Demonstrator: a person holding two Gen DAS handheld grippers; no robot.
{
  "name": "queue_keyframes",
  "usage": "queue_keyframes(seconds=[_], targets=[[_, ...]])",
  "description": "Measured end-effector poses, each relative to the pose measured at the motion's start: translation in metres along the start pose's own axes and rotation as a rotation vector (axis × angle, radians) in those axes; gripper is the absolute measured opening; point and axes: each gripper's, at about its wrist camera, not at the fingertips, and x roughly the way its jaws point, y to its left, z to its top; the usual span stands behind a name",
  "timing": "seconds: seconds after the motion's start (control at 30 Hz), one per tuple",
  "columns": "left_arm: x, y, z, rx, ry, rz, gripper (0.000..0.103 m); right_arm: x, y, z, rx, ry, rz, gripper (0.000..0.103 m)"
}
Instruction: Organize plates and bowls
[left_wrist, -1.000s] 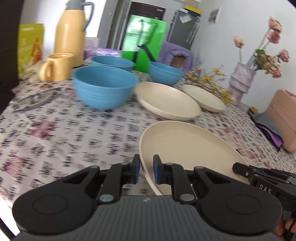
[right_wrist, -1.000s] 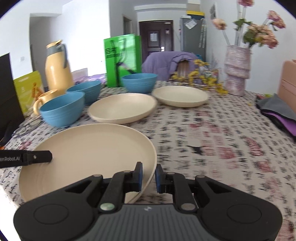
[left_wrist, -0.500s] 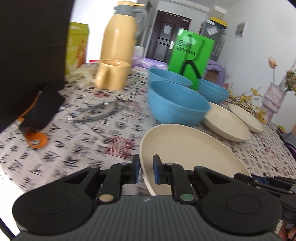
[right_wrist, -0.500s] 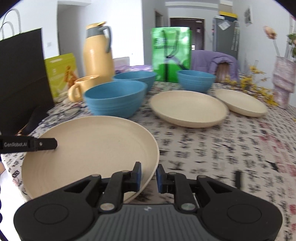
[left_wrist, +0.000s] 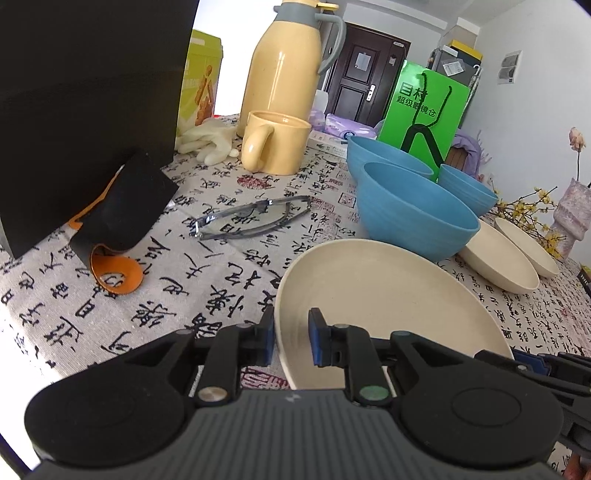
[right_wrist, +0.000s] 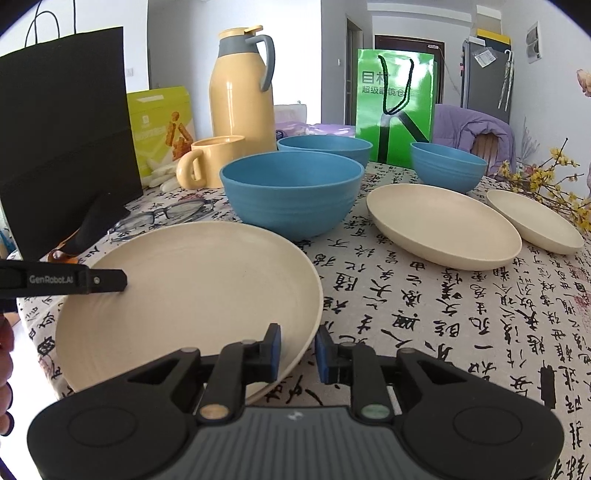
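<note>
A large cream plate (left_wrist: 388, 295) (right_wrist: 192, 288) lies on the patterned tablecloth in front of a big blue bowl (right_wrist: 291, 192). My left gripper (left_wrist: 291, 341) straddles its left rim and my right gripper (right_wrist: 298, 350) straddles its right rim. Both sets of jaws are opening, and a gap shows between the pads and the rim. In the right wrist view, the left gripper's finger (right_wrist: 74, 280) reaches over the plate. Two more blue bowls (right_wrist: 325, 146) (right_wrist: 447, 166) stand behind. Two smaller cream plates (right_wrist: 443, 225) (right_wrist: 535, 221) lie to the right.
A black paper bag (right_wrist: 66, 129) stands at the left, with glasses (left_wrist: 251, 218) beside it. Behind are a yellow mug (left_wrist: 277, 142), a yellow thermos (right_wrist: 240, 85) and a green bag (right_wrist: 395, 103). Yellow flowers (right_wrist: 546, 177) lie at the far right. The table's edge is just left of the plate.
Both grippers carried the large plate leftward along the table toward the black bag. Their jaws have widened away from its rim.
</note>
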Motion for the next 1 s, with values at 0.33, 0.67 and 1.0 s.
queue_keyframes(seconds=[0.33, 0.67, 1.0], targets=[[-0.036, -0.026, 0.009, 0.052, -0.132, 0.047, 0.073, -0.034, -0.026, -0.001, 0.039, -0.073, -0.024, 0.04], [-0.068, -0.121, -0.015, 0.225, -0.217, -0.107, 0.103, -0.117, -0.117, -0.026, 0.111, -0.195, -0.277, 0.082], [-0.083, -0.192, -0.038, 0.307, -0.235, -0.167, 0.103, -0.182, -0.197, -0.057, 0.187, -0.252, -0.434, 0.087]])
